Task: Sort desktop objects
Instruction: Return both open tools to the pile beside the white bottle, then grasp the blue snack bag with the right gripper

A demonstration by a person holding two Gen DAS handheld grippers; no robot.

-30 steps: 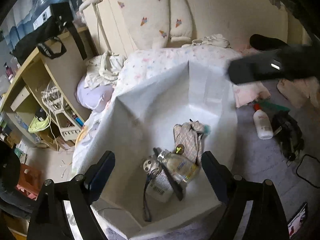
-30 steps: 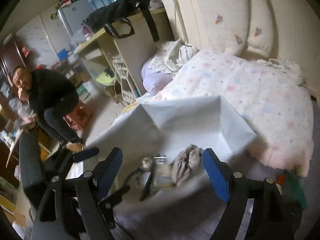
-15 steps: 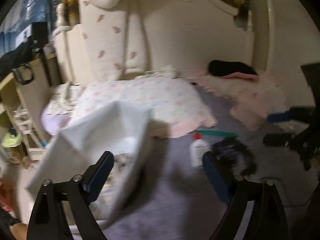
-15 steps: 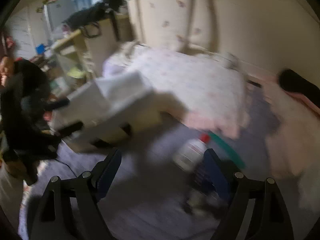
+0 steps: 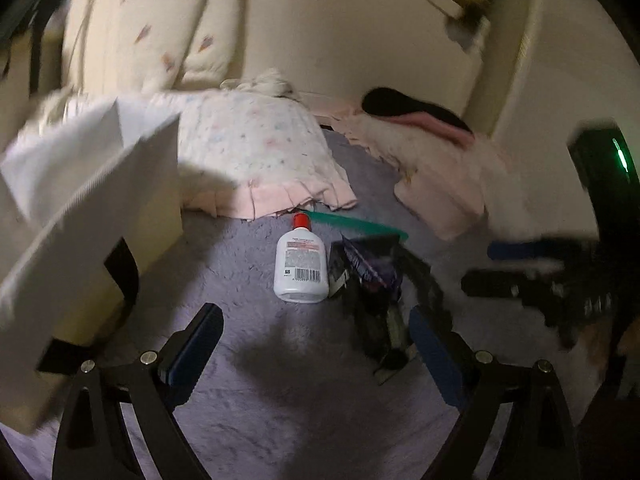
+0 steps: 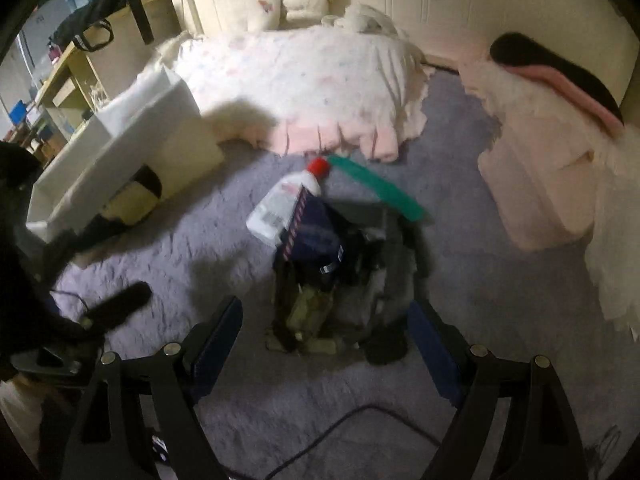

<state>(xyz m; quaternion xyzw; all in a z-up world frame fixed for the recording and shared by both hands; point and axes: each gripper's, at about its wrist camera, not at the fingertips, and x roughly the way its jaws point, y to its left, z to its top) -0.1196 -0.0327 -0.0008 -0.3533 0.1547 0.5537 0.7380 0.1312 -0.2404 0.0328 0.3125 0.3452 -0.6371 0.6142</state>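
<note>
A white bottle with a red cap lies on the purple rug, also in the right wrist view. Beside it lies a dark heap of items with a navy packet on top and a green strip behind. The white sorting box stands to the left, also in the right wrist view. My left gripper is open and empty, short of the bottle. My right gripper is open and empty, just over the near edge of the dark heap.
A floral quilt with pink trim lies behind the objects. Pink bedding is at the right. A black cable runs over the rug near me. A wooden desk with a black bag stands at the far left.
Both grippers have swung right, away from over the white box to the bottle and dark heap on the rug. Both stayed open and empty.
</note>
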